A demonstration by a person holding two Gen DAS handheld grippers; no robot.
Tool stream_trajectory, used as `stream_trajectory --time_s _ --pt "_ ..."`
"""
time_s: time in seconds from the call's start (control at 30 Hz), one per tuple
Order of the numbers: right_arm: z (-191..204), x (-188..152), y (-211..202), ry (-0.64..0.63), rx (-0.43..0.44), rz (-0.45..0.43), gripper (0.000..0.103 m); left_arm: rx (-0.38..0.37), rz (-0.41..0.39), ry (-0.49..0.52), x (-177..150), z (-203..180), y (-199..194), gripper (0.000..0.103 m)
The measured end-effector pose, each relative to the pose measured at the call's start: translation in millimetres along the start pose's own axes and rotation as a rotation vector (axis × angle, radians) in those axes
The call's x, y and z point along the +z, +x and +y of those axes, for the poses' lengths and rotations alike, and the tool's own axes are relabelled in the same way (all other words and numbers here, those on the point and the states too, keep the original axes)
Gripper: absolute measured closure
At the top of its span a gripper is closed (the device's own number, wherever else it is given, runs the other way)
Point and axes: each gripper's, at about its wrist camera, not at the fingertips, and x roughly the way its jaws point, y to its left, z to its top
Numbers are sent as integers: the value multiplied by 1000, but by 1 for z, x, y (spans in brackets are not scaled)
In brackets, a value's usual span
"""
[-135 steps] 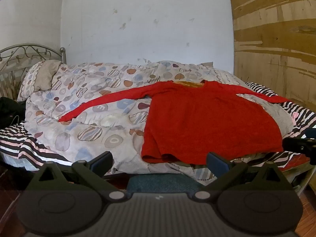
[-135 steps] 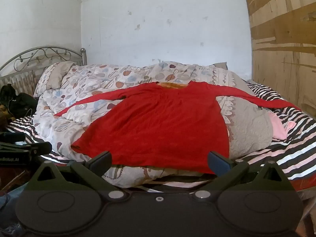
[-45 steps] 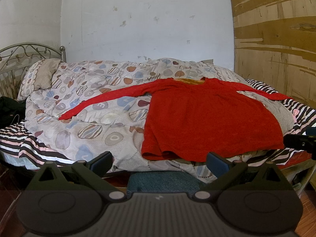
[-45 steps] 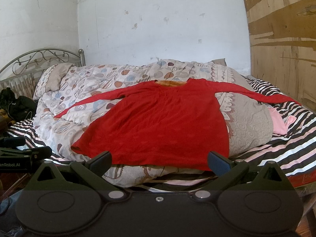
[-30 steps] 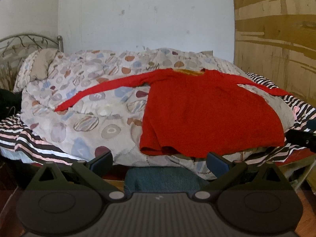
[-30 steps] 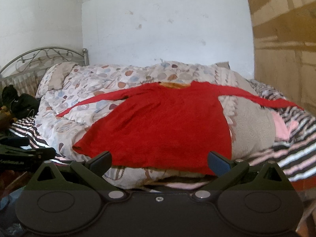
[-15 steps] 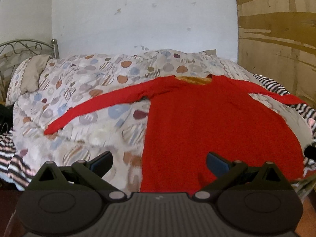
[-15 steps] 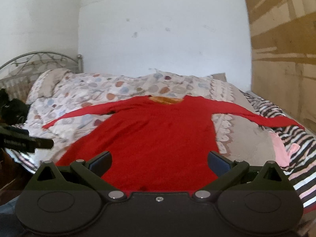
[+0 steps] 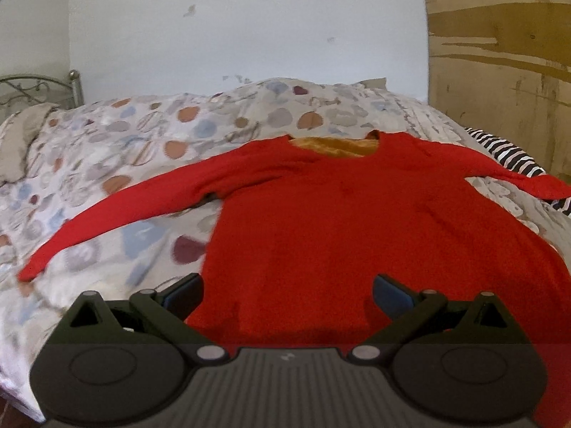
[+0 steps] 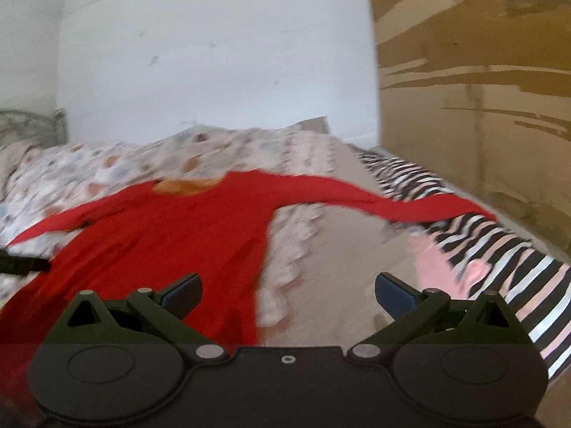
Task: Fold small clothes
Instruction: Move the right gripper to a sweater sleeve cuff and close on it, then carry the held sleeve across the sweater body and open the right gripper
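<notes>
Both tongs spread wide & empty, left gripper (image 9: pixel 287 290) over hem of red sweater (image 9: pixel 357 221), right gripper (image 10: pixel 287 290) by its edge: a pinch may catch the soft quilt (image 9: pixel 142 135) too.

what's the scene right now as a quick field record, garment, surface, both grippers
garment: red long-sleeved top, spread flat, both sleeves out to the sides, orange lining at the neck
surface: patterned quilt on a bed, over a striped sheet
left gripper: open, holding nothing, over the top's lower part
right gripper: open, holding nothing, over the top's side edge and the quilt
fold state: not yet begun
image quality: right wrist view blurred
</notes>
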Motion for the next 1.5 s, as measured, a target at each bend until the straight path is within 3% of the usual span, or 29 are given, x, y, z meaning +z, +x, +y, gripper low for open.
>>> stream_trajectory --time_s 0.27,0.4,0.57,0.73,0.9,1.0,1.07,1.17,1.23,1.27,1.33,1.37,1.5 --pt "-90 39 83 77 -178 47 0 -48 17 43 -4 -19 50 0" --pt "-143 54 142 177 -245 132 0 -88 88 18 -19 -17 72 0" --pt "-187 61 204 296 -325 231 1 -130 46 -45 -34 -5 74 0" --pt "-226 71 235 483 -392 155 1 -88 18 -6 -39 -14 72 0" --pt "-252 76 275 566 -478 212 0 -84 11 -11 -38 -15 72 0" --pt "-259 78 282 645 -516 183 3 -81 6 -10 -38 -16 71 0" --pt "-266 76 280 718 -536 141 9 -81 4 -11 -39 -16 71 0" --pt "-274 75 278 790 -551 97 26 -81 1 -12 -40 -16 70 0" --pt "-277 75 275 810 -558 78 53 -82 2 -13 -40 -16 71 0" --pt "-278 76 275 806 -560 67 60 -82 2 -13 -40 -16 71 0" --pt "-276 80 270 777 -572 48 89 -86 6 -17 -39 -15 71 0" --pt "-274 83 269 758 -573 40 94 -93 8 -24 -39 -14 70 0" --pt "-254 110 256 653 -523 -19 97 -132 35 -77 -31 -3 68 0"
